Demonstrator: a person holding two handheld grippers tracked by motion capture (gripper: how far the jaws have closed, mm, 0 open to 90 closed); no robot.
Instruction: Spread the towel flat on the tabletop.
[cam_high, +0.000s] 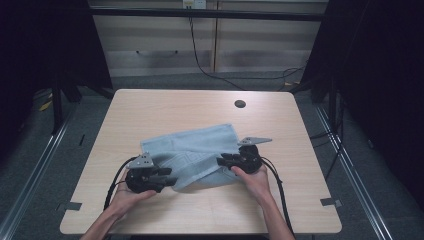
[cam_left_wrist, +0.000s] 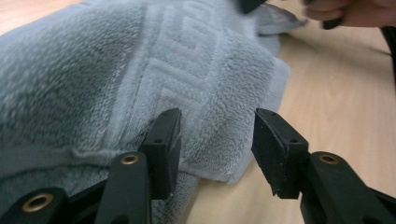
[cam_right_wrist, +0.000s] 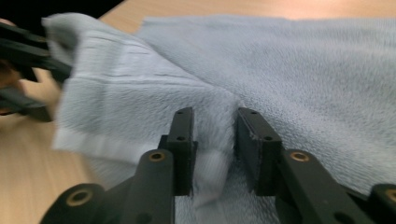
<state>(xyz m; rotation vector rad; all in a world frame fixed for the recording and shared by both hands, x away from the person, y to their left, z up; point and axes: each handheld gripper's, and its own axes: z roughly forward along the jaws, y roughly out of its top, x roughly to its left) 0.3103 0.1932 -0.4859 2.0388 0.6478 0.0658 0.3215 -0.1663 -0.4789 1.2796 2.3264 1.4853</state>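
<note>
Lying partly folded on the wooden table, the light blue towel occupies the centre toward the near edge. The right gripper pinches a raised towel fold between nearly closed jaws. The left gripper stands released, jaws spread astride the towel's bordered corner.

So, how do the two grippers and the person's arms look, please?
Both the left gripper and the right gripper are black, each with a grey three-cornered plate on top and a black cable trailing back. Their jaws are flat black blocks on arms with brass-coloured rivets. The forearms are bare, no sleeves visible.
</note>
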